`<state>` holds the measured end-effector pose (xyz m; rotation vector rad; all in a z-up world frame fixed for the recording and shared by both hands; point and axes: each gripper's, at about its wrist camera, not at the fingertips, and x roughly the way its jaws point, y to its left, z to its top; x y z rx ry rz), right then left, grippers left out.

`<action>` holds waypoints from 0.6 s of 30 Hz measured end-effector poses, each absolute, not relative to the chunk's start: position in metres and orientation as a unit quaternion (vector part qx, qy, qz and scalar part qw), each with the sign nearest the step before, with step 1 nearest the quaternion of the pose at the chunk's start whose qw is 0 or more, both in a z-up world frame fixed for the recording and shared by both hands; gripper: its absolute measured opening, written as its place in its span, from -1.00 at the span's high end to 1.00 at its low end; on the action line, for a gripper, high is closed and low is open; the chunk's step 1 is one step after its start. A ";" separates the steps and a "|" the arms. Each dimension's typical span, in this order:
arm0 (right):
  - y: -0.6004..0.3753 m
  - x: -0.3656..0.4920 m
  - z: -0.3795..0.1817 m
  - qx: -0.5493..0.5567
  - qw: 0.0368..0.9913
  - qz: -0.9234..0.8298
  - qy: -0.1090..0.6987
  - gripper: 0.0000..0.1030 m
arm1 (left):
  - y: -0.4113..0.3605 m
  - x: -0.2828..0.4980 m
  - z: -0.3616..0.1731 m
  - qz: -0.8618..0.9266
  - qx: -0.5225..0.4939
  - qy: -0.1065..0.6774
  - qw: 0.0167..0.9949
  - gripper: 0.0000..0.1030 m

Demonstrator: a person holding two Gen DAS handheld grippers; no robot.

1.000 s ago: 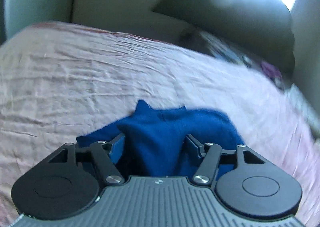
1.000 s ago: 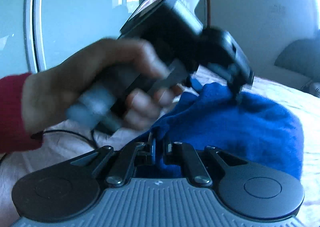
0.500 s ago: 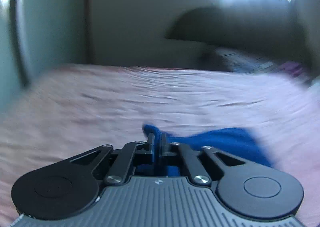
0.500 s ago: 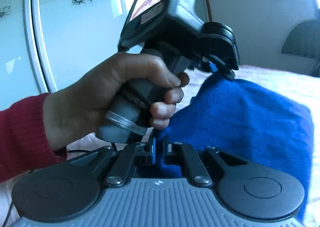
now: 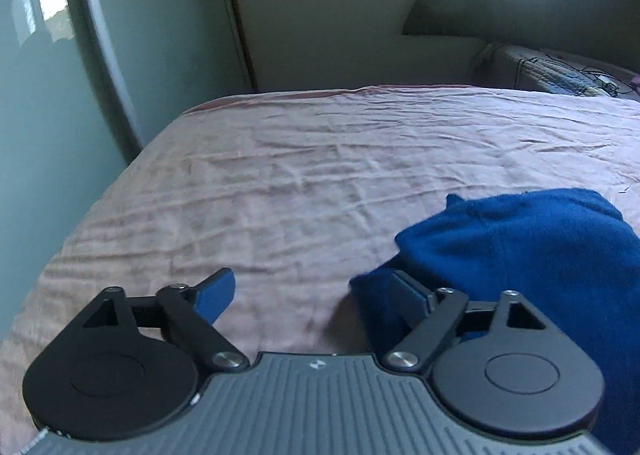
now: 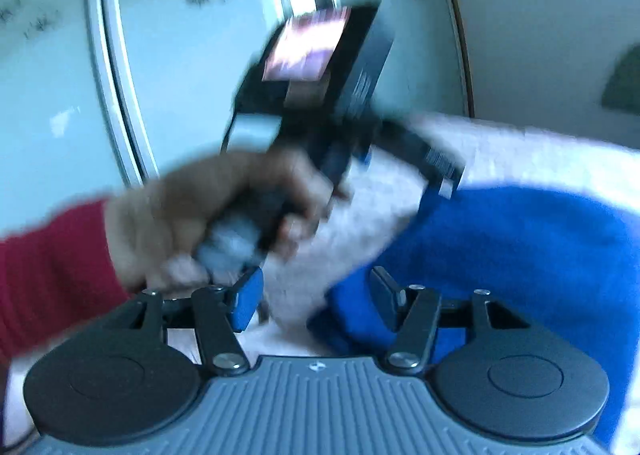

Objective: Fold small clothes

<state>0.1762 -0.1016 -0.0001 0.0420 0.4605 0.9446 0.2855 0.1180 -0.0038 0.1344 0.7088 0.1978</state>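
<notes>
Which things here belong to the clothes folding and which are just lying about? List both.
Part of the job:
- blue garment, lying bunched on the bed
- left gripper, open, jaws just opened, clear of the cloth
- right gripper, open, jaws just opened
- pink bedsheet, the folding surface

Just lying about:
- patterned bedding at the far end
- glass wardrobe door

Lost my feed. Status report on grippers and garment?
Left gripper and right gripper open, jaws just spread. Blue garment bunched on pink sheet, released. Nothing in the way.
</notes>
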 end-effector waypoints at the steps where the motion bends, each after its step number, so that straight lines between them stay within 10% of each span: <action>1: -0.111 0.179 0.007 0.029 0.872 0.442 0.210 -0.13 | 0.118 0.281 -0.004 0.101 0.065 0.344 0.931 -0.78; 18: -0.104 0.307 -0.007 -0.087 0.921 0.212 0.315 -0.35 | 0.125 0.265 -0.038 0.088 0.010 0.368 0.926 -0.89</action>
